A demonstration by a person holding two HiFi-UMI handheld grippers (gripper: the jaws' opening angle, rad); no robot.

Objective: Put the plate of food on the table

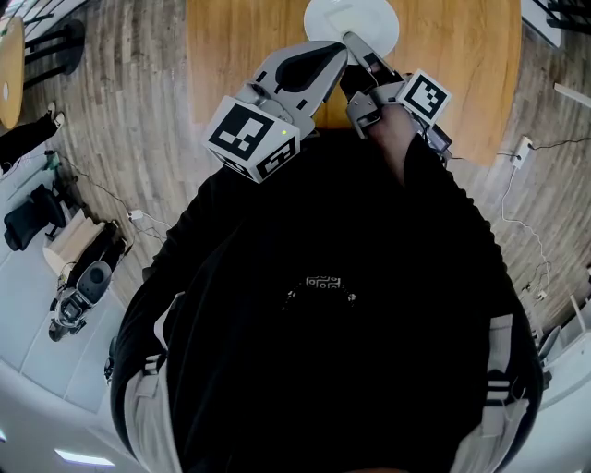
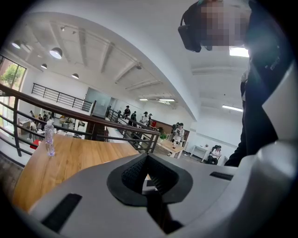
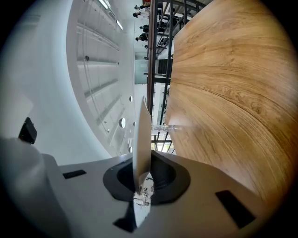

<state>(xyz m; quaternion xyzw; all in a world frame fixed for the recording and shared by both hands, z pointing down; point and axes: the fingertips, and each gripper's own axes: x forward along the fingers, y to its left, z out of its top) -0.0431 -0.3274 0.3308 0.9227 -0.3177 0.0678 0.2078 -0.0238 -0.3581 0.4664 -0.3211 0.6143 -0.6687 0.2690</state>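
**Right claw [image 3: 143, 179], closed on the plate rim.** Its jaws are pinched together on the near rim of the white plate [image 3: 142, 130]. The right gripper view shows the plate edge-on, running away from the pads. In the head view the right claw [image 1: 355, 44] holds the plate [image 1: 355, 20] out over the near part of the wooden desk [image 1: 249, 46]. No food can be made out on the plate from either angle.

**Left claw [image 2: 148, 172], closed and empty.** Nothing lies between its pads. In the head view the left claw [image 1: 337, 51] sits just left of the right one, close to the plate's near rim; contact with the rim cannot be confirmed.

**Surroundings.** The plate's face runs parallel to the desk top with a gap between them, so it appears level and not yet set down. A clear bottle [image 2: 49, 139] stands at the far left of the desk, well apart from the landing spot.

**Step in hand: lowering.** The plate is best kept flat and brought straight down until its base bears fully on the wood. The pinch should hold until then, since a one-sided rim grip lets the far edge dip.
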